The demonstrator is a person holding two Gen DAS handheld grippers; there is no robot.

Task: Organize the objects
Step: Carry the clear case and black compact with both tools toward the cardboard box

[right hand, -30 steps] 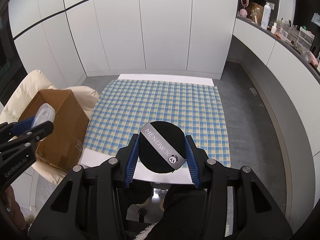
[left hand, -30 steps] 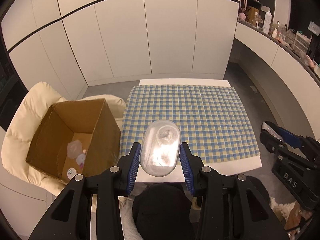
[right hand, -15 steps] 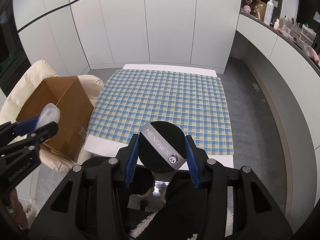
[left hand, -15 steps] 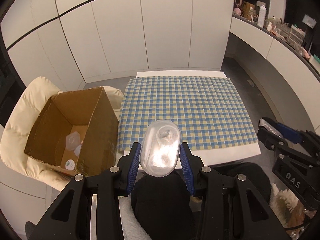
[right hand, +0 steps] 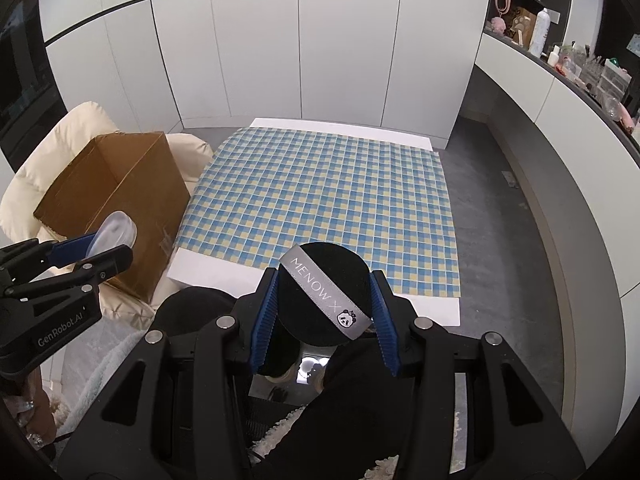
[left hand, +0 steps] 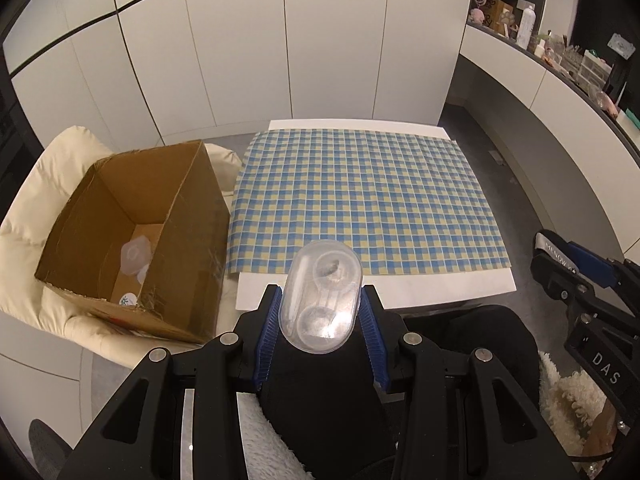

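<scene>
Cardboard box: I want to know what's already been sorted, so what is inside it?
In the cardboard box, a few pale plastic containers lie on the bottom, one with a printed round lid. The near wall hides the rest of the floor.

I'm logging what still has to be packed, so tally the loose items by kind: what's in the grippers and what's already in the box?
Clear oval case, held in the left gripper: 1
Black round puff with a grey ribbon, held in the right gripper: 1
Pale plastic items in the cardboard box, partly hidden: at least 2
Total: at least 4
</scene>
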